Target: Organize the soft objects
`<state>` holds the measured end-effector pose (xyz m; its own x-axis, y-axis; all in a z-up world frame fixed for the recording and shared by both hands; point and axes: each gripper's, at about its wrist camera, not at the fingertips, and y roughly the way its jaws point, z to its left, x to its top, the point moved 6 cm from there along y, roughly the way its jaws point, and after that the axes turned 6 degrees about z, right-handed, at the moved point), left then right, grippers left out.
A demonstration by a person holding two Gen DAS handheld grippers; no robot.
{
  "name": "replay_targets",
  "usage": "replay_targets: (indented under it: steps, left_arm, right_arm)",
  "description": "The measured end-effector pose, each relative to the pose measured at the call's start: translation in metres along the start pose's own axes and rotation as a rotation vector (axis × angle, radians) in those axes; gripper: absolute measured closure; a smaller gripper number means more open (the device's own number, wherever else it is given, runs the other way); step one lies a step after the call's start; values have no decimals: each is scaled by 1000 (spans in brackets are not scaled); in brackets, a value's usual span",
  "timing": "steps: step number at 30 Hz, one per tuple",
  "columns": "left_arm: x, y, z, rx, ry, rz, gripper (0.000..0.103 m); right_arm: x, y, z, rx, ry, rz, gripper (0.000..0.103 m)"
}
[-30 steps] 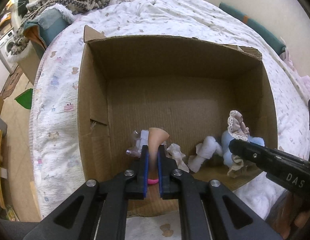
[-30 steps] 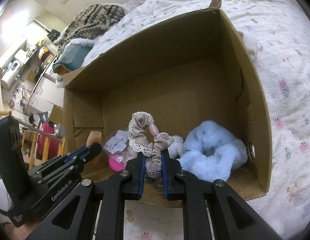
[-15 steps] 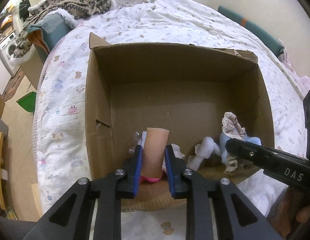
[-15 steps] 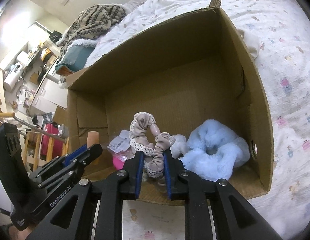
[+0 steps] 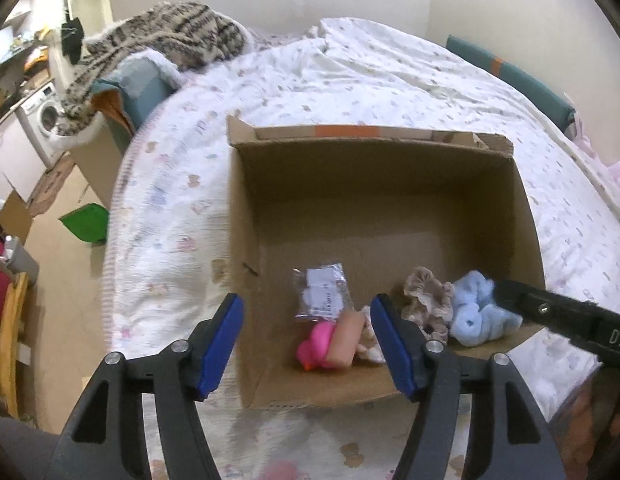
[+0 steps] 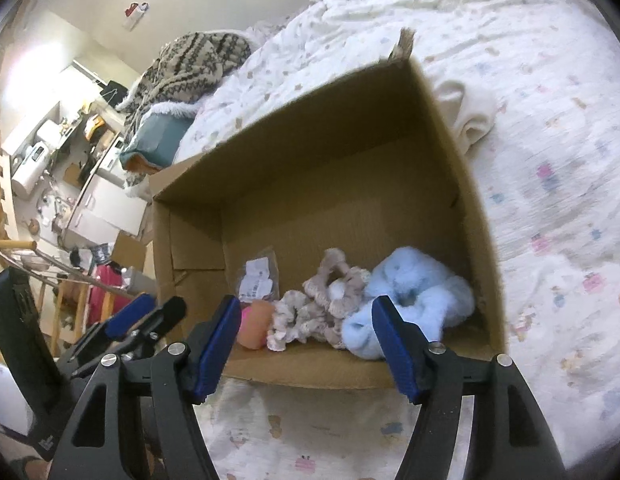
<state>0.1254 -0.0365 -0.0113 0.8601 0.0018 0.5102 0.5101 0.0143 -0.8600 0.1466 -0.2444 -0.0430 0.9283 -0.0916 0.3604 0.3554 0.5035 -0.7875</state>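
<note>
The soft things lie together along the near wall of the box (image 5: 246, 208), which sits open-topped on the bed (image 5: 350, 80) so drops from above land inside. The peach piece (image 5: 346, 338) rests on its side against the pink duck (image 5: 316, 346), with a small packet (image 5: 324, 292) just behind them. To their right the beige scrunchie (image 6: 338, 280) touches the blue scrunchie (image 6: 410, 292), which fills the right near corner; a paler frilly one (image 6: 290, 320) lies in front. Both tools hover above the near rim, apart from the contents. The left tool (image 5: 306, 346) is spread wide and empty, and the right tool (image 6: 306, 346) likewise, which suggests these items count as placed.
</note>
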Motion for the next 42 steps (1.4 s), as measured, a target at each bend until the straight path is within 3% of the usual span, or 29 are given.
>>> replay_targets:
  steps: [8, 10, 14, 15, 22, 32, 42]
  left_arm:
    - [-7, -36, 12, 12, -22, -85, 38]
    - [-12, -45, 16, 20, -23, -100, 27]
    - [-23, -61, 21, 14, -33, -119, 23]
    - [-26, -65, 22, 11, -37, -122, 18]
    - [-44, -82, 26, 10, -69, -143, 2]
    - [-51, -81, 27, 40, -96, -172, 1]
    - [-55, -71, 18, 16, -78, -140, 1]
  right_arm:
    - [-10, -39, 10, -111, -91, -139, 26]
    - [-15, -47, 13, -139, -118, -165, 23]
    - [-27, -59, 14, -163, -134, -199, 7]
    - [-30, -62, 14, -164, -131, -208, 4]
    - [-44, -71, 17, -191, -134, -253, 0]
    - [-54, -63, 23, -290, -200, -318, 0]
    - [-54, -55, 23, -306, -223, -315, 0]
